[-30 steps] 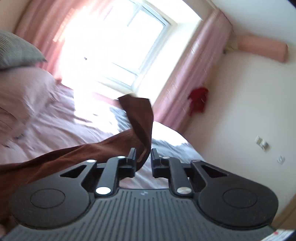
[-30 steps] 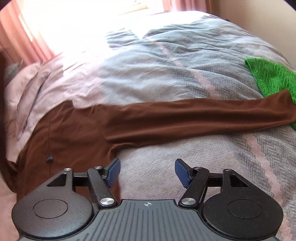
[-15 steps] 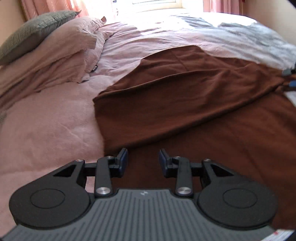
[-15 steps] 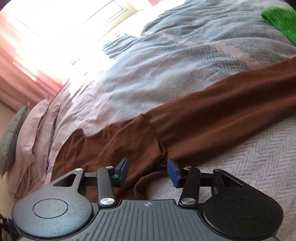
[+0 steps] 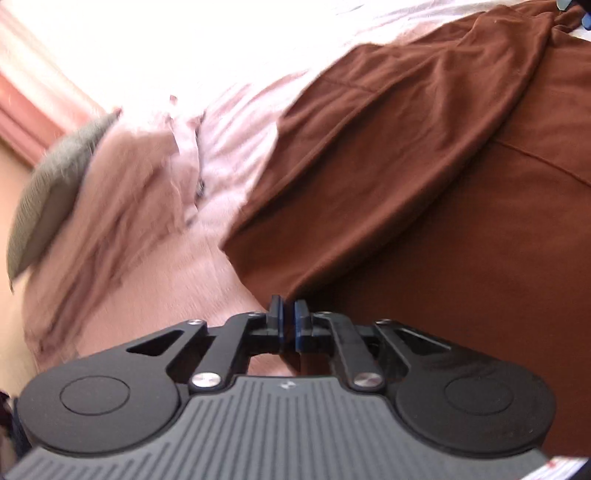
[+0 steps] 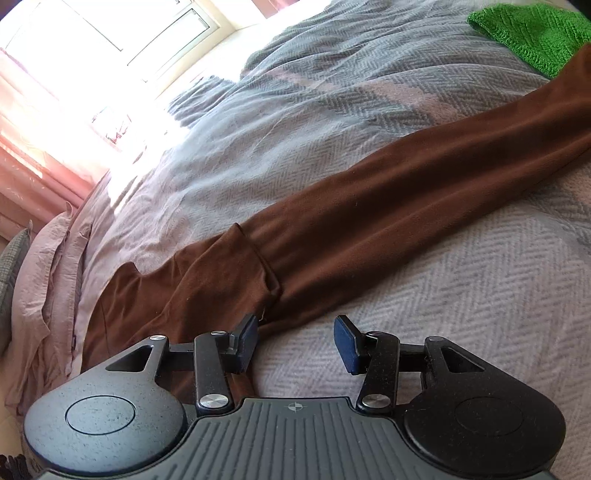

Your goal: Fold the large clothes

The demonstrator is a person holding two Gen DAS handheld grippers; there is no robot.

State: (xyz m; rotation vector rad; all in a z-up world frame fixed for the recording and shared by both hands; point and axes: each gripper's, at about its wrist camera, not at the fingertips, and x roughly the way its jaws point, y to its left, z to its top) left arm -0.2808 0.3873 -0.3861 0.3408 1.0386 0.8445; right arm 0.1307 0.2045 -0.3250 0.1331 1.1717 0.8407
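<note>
I am in a bedroom of a home. Under me lies a made-up bed (image 6: 461, 295) covered with a grey and pink herringbone blanket (image 6: 332, 110), and beside that a pink sheet (image 5: 166, 295) spreads toward the head end. Rumpled pink pillows (image 6: 48, 288) are stacked there, with a grey knitted cushion (image 5: 51, 192) leaning on top of them. Beyond the bed a large window (image 6: 110, 33) with a pale frame lets in strong daylight, and pink curtains (image 6: 33, 177) hang at its side. Clothes lie spread on the bed: a brown long-sleeved garment (image 6: 369, 221) and a green knitted piece (image 6: 535, 33).
</note>
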